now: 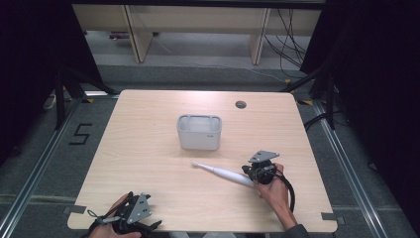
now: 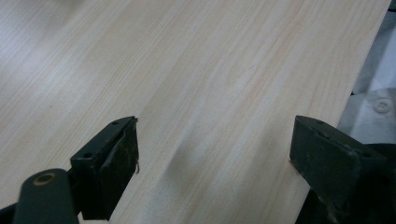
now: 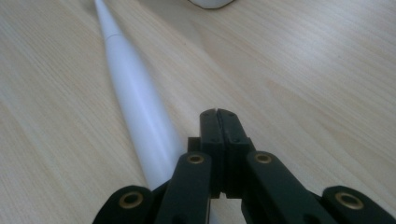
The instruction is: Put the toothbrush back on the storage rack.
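A white toothbrush-shaped wand point(image 1: 223, 173) lies flat on the wooden table point(image 1: 148, 148), its thin tip pointing left toward the table's middle. My right gripper point(image 1: 247, 171) rests by its thick end. In the right gripper view the jaws point(image 3: 218, 114) are shut together with nothing between them, and the wand point(image 3: 135, 102) runs past on their left. My left gripper point(image 1: 152, 225) sits at the table's front left edge. Its jaws point(image 2: 215, 144) stand wide apart over bare wood.
A pale grey rectangular bin point(image 1: 198, 139) stands in the middle of the table, just behind the wand's tip. A round cable hole point(image 1: 240, 104) sits near the far edge. Black curtains and metal rails flank the table.
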Available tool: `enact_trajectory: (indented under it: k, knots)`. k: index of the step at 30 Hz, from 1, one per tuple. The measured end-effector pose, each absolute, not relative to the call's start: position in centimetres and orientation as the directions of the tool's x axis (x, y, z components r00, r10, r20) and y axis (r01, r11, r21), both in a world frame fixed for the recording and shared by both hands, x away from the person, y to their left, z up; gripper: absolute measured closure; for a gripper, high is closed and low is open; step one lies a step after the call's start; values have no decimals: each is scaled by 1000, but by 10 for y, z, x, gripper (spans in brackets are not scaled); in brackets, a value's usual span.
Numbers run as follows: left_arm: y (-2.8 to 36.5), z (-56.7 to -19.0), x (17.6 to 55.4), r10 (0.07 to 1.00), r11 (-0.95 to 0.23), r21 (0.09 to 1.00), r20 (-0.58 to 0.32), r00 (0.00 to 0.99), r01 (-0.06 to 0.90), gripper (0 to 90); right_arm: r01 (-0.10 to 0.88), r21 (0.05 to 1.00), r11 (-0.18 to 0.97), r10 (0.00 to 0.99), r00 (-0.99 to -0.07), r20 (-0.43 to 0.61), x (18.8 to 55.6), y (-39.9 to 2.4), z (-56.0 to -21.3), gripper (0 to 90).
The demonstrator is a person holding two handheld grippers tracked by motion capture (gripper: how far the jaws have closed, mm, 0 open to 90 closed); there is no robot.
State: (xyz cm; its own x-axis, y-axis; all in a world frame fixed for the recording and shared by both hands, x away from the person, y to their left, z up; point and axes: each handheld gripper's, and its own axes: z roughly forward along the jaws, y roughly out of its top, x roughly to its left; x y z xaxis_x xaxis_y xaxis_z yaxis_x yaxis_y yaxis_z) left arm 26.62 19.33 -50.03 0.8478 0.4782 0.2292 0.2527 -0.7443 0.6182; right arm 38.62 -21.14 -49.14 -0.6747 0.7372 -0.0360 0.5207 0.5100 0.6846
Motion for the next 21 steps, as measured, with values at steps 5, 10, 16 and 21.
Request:
enact_trajectory:
  k: [5, 10, 16, 21]
  knots:
    - [193, -500, 266, 481, -743, 619, 228, 847, 255, 153, 548, 670, 501, 747, -665, -14, 381, -208, -491, 900]
    - [193, -500, 266, 478, -744, 618, 229, 848, 253, 153, 525, 670, 525, 732, -680, -40, 380, -209, -490, 900]
    - [193, -500, 266, 477, -745, 618, 230, 848, 251, 153, 517, 678, 523, 732, -680, -46, 380, -211, -487, 863]
    - [193, -500, 266, 478, -743, 619, 228, 848, 253, 153, 526, 677, 515, 738, -673, -38, 380, -210, -480, 764]
